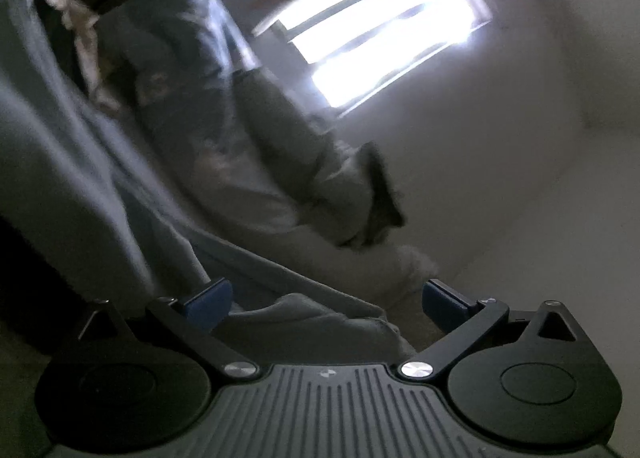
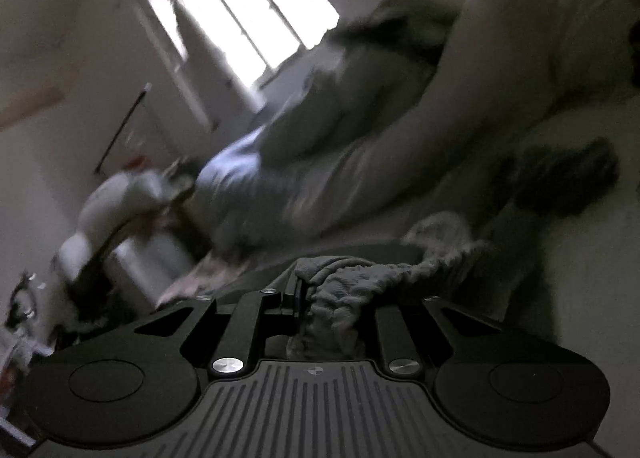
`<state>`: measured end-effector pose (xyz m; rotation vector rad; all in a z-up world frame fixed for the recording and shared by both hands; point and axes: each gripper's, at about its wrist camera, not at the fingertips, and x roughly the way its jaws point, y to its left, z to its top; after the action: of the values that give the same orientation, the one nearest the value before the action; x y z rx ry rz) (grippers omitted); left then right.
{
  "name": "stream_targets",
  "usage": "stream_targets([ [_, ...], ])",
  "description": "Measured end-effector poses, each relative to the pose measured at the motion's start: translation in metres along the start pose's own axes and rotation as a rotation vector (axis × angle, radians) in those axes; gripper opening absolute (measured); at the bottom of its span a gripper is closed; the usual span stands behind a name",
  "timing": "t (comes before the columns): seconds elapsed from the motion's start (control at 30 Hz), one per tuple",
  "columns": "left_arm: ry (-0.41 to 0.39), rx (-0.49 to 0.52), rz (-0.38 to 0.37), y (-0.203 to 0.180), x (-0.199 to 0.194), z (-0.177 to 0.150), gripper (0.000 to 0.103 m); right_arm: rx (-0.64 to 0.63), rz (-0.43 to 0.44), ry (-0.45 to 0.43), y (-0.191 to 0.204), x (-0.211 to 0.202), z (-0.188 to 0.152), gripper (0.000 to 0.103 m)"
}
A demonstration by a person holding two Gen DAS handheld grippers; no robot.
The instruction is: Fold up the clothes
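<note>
Each gripper is black with ribbed grey housing, silver screws, and blue fingertips

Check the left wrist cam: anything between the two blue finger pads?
Yes. In the left wrist view, grey cloth lies bunched between the open left gripper's blue pads; the pads stand wide apart, not clamped.

Grey knit garment, bunched, draped.

Motion blur smears the heap of clothes and the bright window in both views, the grey garment bunched in the right claw hides its far finger, and each device's black body is cut off by the bottom edge.
</note>
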<state>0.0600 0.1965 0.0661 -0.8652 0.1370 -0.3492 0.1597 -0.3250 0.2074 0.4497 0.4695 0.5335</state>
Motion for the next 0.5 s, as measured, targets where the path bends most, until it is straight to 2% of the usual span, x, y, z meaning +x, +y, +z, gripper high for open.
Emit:
stream_targets([
  [0.1,0.001,0.003,0.012,-0.002,-0.001,-0.001,0.103,0.026,-0.051,-0.041,-0.008,-0.001,0.014,0.017],
  [0.23,0.027,-0.031,0.026,0.000,0.001,-0.007,0.103,0.056,-0.110,-0.009,-0.013,0.022,0.013,0.017],
  [0.5,0.127,-0.045,-0.003,-0.004,0.009,-0.029,0.103,0.071,-0.137,0.001,-0.006,0.034,0.014,0.018],
])
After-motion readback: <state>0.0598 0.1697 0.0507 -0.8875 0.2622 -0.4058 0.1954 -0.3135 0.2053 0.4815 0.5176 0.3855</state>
